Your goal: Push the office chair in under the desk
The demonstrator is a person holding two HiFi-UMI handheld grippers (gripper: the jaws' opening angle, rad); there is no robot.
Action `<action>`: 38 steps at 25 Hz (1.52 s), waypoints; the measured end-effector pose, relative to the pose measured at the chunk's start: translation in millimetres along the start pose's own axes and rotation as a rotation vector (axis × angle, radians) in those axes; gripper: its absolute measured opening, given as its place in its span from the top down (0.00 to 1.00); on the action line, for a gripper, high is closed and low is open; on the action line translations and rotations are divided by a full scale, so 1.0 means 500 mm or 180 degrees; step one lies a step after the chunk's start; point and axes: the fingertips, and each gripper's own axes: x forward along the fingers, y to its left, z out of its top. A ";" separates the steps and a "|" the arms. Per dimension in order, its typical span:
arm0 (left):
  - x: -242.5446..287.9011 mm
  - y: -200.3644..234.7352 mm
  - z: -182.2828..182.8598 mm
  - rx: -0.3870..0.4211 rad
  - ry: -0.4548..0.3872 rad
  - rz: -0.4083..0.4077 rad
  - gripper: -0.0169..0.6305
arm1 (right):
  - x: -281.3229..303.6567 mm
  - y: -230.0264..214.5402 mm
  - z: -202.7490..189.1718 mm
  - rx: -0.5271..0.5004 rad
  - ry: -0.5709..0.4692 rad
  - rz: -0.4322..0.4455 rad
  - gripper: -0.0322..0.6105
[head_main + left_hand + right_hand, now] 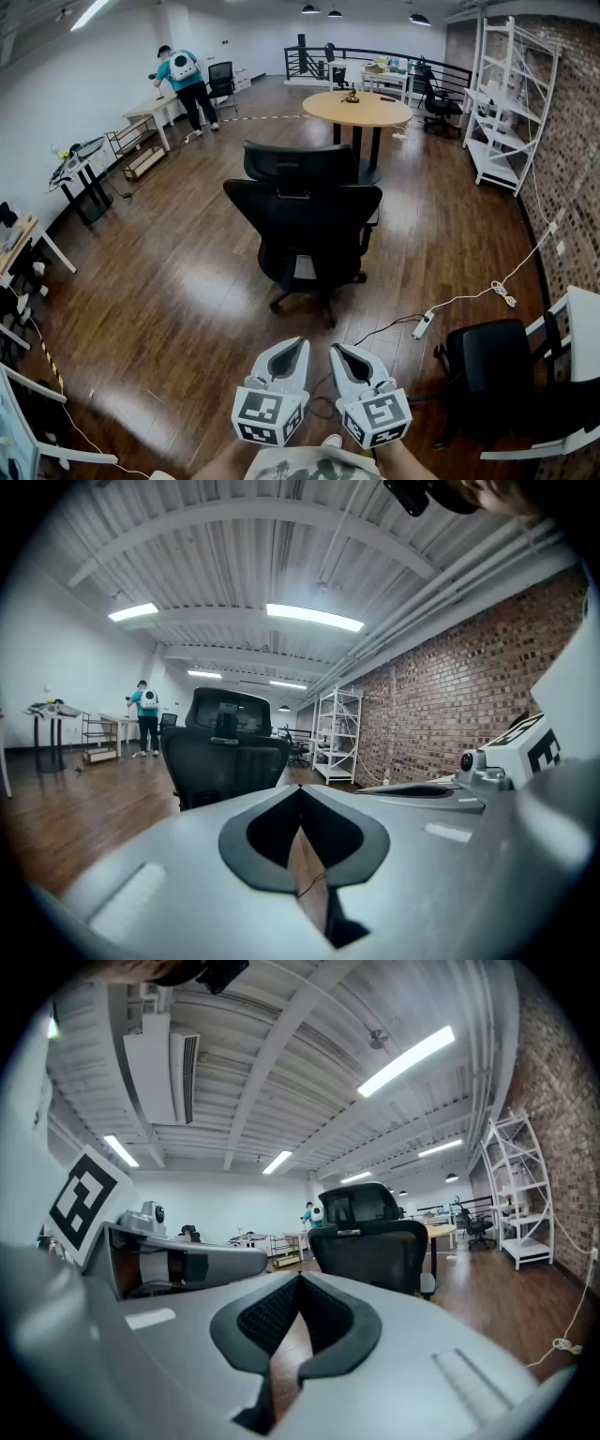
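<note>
A black office chair with a headrest stands out on the wooden floor, its back turned toward me. It also shows ahead in the left gripper view and the right gripper view. A round wooden table stands just behind it. My left gripper and right gripper hang side by side low in the head view, a good step short of the chair. Both are shut with nothing between the jaws, as the left and right gripper views show.
A white desk with a second black chair under it sits at the lower right. A power strip and its white cable lie on the floor right of the chair. White shelving lines the brick wall. A person stands far back left.
</note>
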 end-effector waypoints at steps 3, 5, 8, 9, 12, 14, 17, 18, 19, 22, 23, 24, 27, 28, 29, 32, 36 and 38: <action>0.015 -0.001 0.014 0.0015 -0.0068 0.0053 0.95 | 0.000 -0.024 0.005 -0.0052 -0.0019 0.0011 0.95; 0.020 0.001 0.020 0.0018 -0.0101 0.0079 0.95 | 0.000 -0.035 0.008 -0.0060 -0.0031 0.0009 0.95; 0.032 0.012 0.022 -0.0003 -0.0119 0.0119 0.95 | 0.011 -0.046 0.009 -0.0102 -0.0027 0.0033 0.95; 0.038 0.015 0.021 -0.0013 -0.0115 0.0122 0.95 | 0.017 -0.050 0.009 -0.0126 -0.0019 0.0039 0.95; 0.063 0.025 0.017 -0.0025 -0.0101 0.0095 0.95 | 0.035 -0.068 0.005 -0.0165 0.0015 0.0012 0.95; 0.084 0.037 0.018 -0.0040 -0.0092 0.0064 0.95 | 0.053 -0.083 0.007 -0.0173 0.0024 -0.0032 0.95; 0.118 0.065 0.025 -0.0059 -0.0079 0.0013 0.95 | 0.091 -0.102 0.016 -0.0201 0.0021 -0.0094 0.95; 0.130 0.077 0.028 -0.0063 -0.0077 -0.0003 0.95 | 0.107 -0.107 0.021 -0.0217 0.0015 -0.0116 0.95; 0.143 0.091 0.032 -0.0065 -0.0077 -0.0018 0.95 | 0.125 -0.112 0.025 -0.0230 0.0012 -0.0138 0.95; 0.184 0.135 0.049 -0.0067 -0.0087 -0.0058 0.95 | 0.180 -0.128 0.035 -0.0239 0.0021 -0.0194 0.95; 0.198 0.149 0.054 -0.0070 -0.0090 -0.0072 0.95 | 0.197 -0.133 0.037 -0.0240 0.0026 -0.0214 0.95; 0.212 0.163 0.059 -0.0075 -0.0094 -0.0088 0.95 | 0.213 -0.138 0.040 -0.0241 0.0030 -0.0235 0.95; 0.253 0.204 0.077 -0.0100 -0.0099 -0.0135 0.95 | 0.263 -0.154 0.052 -0.0251 0.0050 -0.0295 0.95; 0.264 0.216 0.083 -0.0110 -0.0099 -0.0155 0.95 | 0.279 -0.158 0.057 -0.0255 0.0054 -0.0314 0.95; 0.274 0.227 0.088 -0.0117 -0.0098 -0.0178 0.95 | 0.294 -0.161 0.062 -0.0260 0.0056 -0.0332 0.95; 0.299 0.261 0.101 -0.0120 -0.0095 -0.0238 0.95 | 0.340 -0.167 0.076 -0.0270 0.0058 -0.0369 0.95; 0.327 0.309 0.121 -0.0114 -0.0112 -0.0286 0.95 | 0.397 -0.169 0.094 -0.0333 0.0049 -0.0416 0.95; 0.340 0.335 0.131 -0.0083 -0.0130 -0.0307 0.95 | 0.425 -0.167 0.100 -0.0399 0.0058 -0.0417 0.95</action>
